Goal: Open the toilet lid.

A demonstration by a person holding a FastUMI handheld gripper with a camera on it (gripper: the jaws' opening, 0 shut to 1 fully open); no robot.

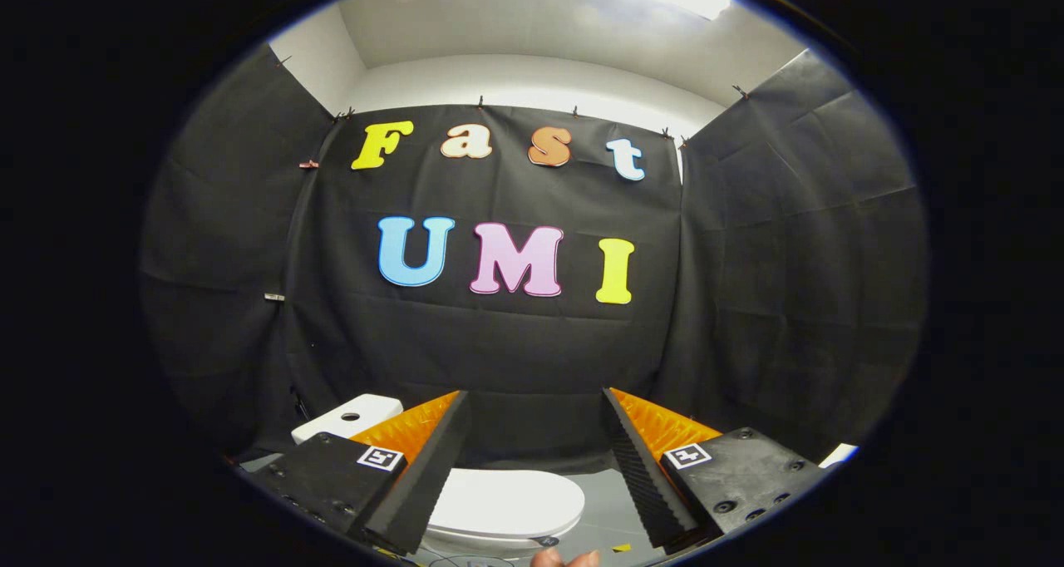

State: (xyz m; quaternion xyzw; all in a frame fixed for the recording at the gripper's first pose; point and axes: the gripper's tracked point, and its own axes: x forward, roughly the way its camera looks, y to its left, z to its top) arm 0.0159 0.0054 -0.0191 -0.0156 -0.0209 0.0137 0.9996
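A white toilet stands low in front of the black cloth wall. Its lid (pixel 507 502) lies flat and closed over the bowl. The white tank (pixel 349 417) with a round flush button sits behind the lid, to the left of my left finger. My gripper (pixel 536 417) is held above the toilet and stands open, with a wide gap and nothing between its fingers. The lid lies below and between the fingers, apart from both. A person's fingertips (pixel 565 559) show just under the lid's near edge.
Black cloth walls close in the booth at the back, left and right. A grey floor (pixel 611 513) shows to the right of the toilet. A white object's corner (pixel 838 454) peeks out beyond my right finger.
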